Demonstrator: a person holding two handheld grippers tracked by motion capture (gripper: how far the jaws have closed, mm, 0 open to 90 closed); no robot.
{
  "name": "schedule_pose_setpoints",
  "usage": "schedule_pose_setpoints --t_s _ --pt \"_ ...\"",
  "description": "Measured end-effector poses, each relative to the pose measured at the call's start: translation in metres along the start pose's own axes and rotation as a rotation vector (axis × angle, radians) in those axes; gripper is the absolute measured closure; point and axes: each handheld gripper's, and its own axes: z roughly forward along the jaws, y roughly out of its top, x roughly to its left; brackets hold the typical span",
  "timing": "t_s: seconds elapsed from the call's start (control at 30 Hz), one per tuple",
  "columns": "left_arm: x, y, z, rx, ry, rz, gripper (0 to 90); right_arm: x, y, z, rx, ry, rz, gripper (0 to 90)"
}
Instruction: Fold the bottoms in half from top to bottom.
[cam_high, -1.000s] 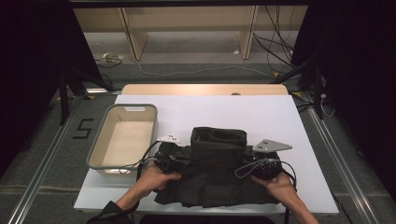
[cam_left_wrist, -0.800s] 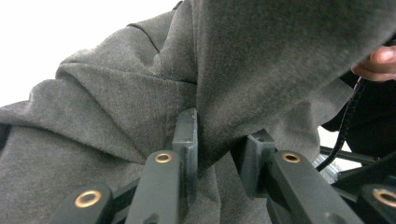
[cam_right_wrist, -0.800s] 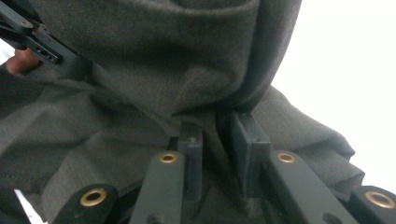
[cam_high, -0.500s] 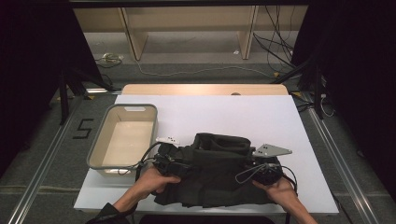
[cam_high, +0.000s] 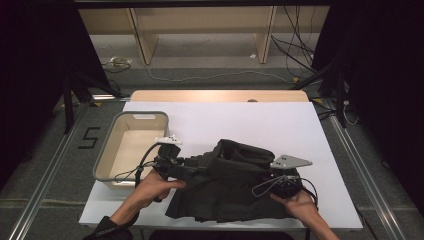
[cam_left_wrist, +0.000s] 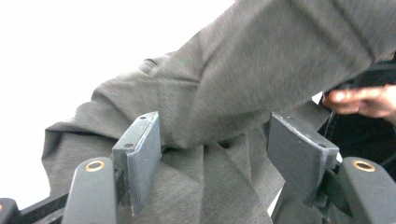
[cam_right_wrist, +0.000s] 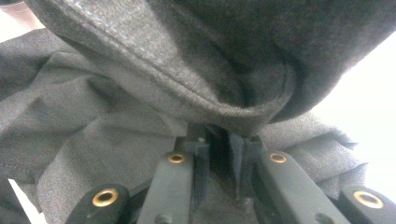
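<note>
The dark grey garment (cam_high: 230, 187) lies crumpled on the near half of the white table (cam_high: 240, 120), its far part folded up into a hump, its near edge close to the table's front. Your left gripper (cam_high: 192, 167) comes in low from the garment's left edge, your left hand (cam_high: 152, 182) wrapped round its handle with the forearm angled up from the bottom of the high view. In the left gripper view its jaws stand wide apart, cloth bulging between them without being pinched. Your right gripper (cam_high: 272, 177) sits at the garment's right side, your right hand (cam_high: 297, 200) cupping it from below and the grey three-cornered plate (cam_high: 290, 161) on top. In the right gripper view the jaws are closed together on a fold under a stitched hem (cam_right_wrist: 187, 93); the cloth droops over the tips, so the grip is probably real but the contact itself is hard to see.

The garment's kind cannot be made out, and its underside and the left jaw tips are lost in dark fabric in the high view. A beige tub (cam_high: 131, 145) stands just left of your left gripper, near the cable (cam_high: 132, 172) trailing across its rim
</note>
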Motion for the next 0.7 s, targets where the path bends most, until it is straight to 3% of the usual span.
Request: schedule_pose_setpoints --t_s 0.07,0.17,0.3,0.4,0.47,0.57,0.7 --pt "0.003 0.004 -0.004 -0.004 0.050 -0.027 36.0 0.000 0.000 0.000 -0.002 0.000 0.000 80.9" --pt "0.006 0.010 -0.003 -0.021 0.085 -0.068 40.5 0.000 0.000 0.000 -0.002 0.001 0.005 80.9" --pt "0.004 0.023 0.011 -0.021 0.115 -0.075 52.9 0.000 0.000 0.000 0.000 0.000 0.008 80.9" --pt "0.004 0.031 0.023 -0.035 0.119 -0.064 63.5 0.000 -0.001 0.000 -0.001 -0.001 0.007 80.9" --pt "0.003 0.036 0.034 -0.023 0.132 -0.038 67.3 0.001 -0.001 0.000 0.000 -0.001 0.010 80.9" --pt "0.004 0.040 0.050 -0.013 0.119 -0.034 72.5 0.001 -0.001 0.000 0.002 -0.002 0.009 80.7" --pt "0.009 0.031 0.064 0.019 0.100 -0.047 77.3 0.001 -0.002 -0.001 -0.001 -0.003 0.002 80.0"
